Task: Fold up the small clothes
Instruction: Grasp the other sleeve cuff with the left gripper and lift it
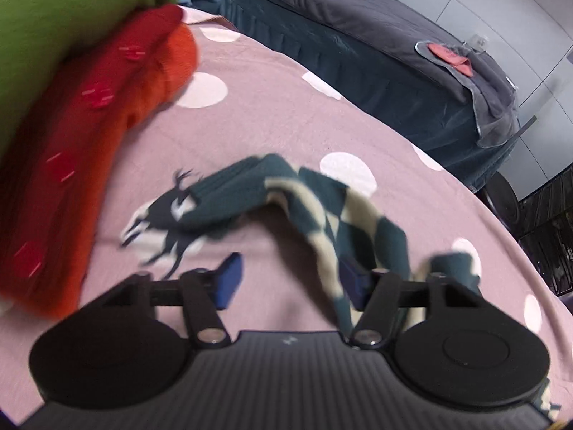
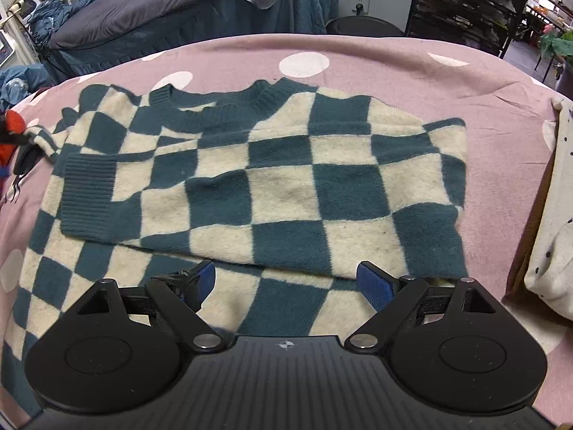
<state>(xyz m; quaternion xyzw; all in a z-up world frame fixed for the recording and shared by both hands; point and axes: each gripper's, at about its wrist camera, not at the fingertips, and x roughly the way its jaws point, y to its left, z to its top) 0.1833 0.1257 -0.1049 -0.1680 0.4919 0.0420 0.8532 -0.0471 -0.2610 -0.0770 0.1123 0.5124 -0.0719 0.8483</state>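
A teal and cream checked sweater [image 2: 286, 186] lies flat on the pink dotted cover [image 2: 412, 71], its upper half folded down over the lower half. My right gripper [image 2: 288, 281] hovers over the sweater's near part, jaws wide open with nothing pinched. In the left wrist view a blurred strip of the same sweater [image 1: 315, 211] arches up off the cover and drapes over the right-hand finger [image 1: 352, 283] of my left gripper [image 1: 290, 279]. Its jaws stand partly open, with bare cover showing between the pads.
A stack of folded clothes, green, red and orange [image 1: 89, 107], sits close to the left of the left gripper. A cream dotted garment [image 2: 551, 233] lies at the cover's right edge. Beyond stand a dark grey bed [image 1: 358, 36] and a black shelf [image 2: 465, 7].
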